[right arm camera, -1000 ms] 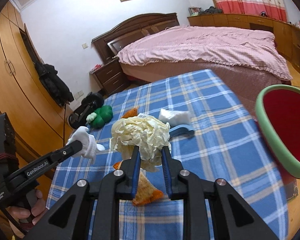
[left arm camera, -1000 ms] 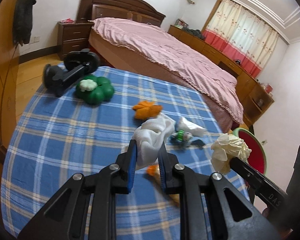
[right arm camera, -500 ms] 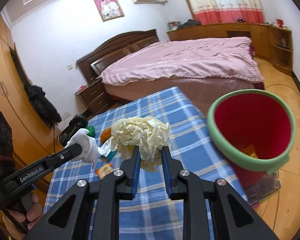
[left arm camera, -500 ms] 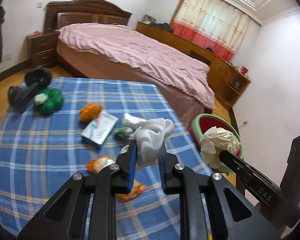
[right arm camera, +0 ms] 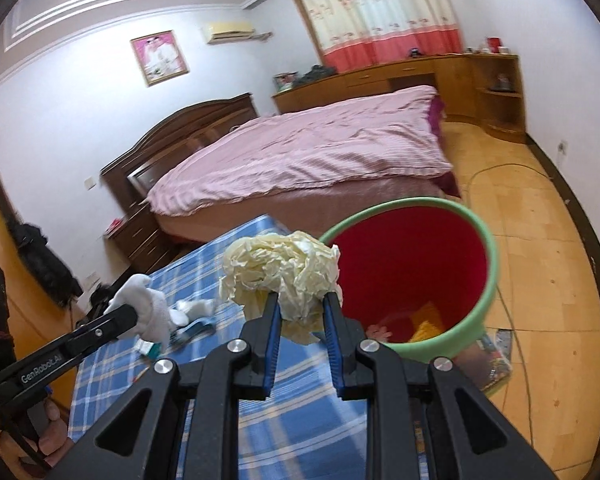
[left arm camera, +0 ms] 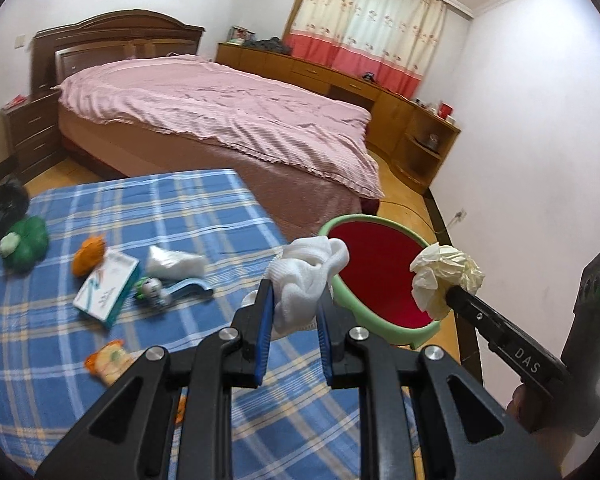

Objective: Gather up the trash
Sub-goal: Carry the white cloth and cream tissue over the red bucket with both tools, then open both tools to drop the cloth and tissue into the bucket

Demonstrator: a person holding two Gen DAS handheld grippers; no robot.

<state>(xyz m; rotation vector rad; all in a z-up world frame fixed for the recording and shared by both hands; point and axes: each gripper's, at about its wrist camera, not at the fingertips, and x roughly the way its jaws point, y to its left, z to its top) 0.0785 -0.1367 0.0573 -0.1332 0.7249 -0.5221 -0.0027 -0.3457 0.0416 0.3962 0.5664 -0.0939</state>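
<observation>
My left gripper (left arm camera: 294,294) is shut on a white cloth wad (left arm camera: 306,276), held above the table's right edge beside the bin. My right gripper (right arm camera: 300,306) is shut on a crumpled cream paper ball (right arm camera: 280,274), held just left of the bin's rim. The bin (right arm camera: 486,292) is red inside with a green rim and stands on the floor past the table; it shows in the left wrist view (left arm camera: 380,330) too. The paper ball (left arm camera: 446,276) and the right gripper's arm show at the right of the left wrist view. The cloth wad (right arm camera: 144,300) shows at the left of the right wrist view.
The blue plaid table (left arm camera: 100,364) holds a white-green box (left arm camera: 106,290), an orange item (left arm camera: 88,256), an orange wrapper (left arm camera: 108,362), a white packet (left arm camera: 172,262), a small toy (left arm camera: 152,290), a green plush (left arm camera: 22,242). A pink bed (left arm camera: 220,112) stands behind.
Both grippers have swung right, away from the table's middle toward the bin, each keeping its load. The bin is now close in front of both.
</observation>
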